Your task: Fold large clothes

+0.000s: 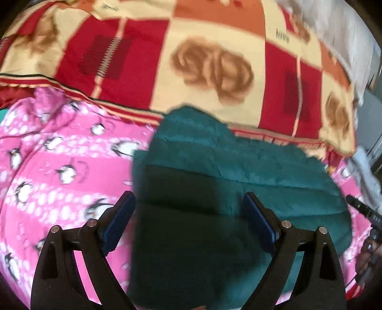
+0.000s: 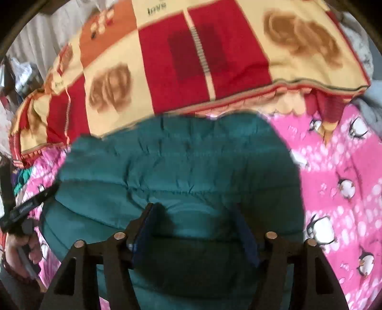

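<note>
Both tongs (image 1: 188, 214) (image 2: 194, 226) spread over teal jacket (image 2: 167, 162); pink penguin blanket (image 2: 339, 171) borders its edges.

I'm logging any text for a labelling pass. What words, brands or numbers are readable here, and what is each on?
"love": on a cream square of the patchwork blanket.
Another dark word on the same blanket: too blurred to read in the left wrist view.
White lettering on the right gripper body: too small to read.
The teal jacket shows no text.
</note>
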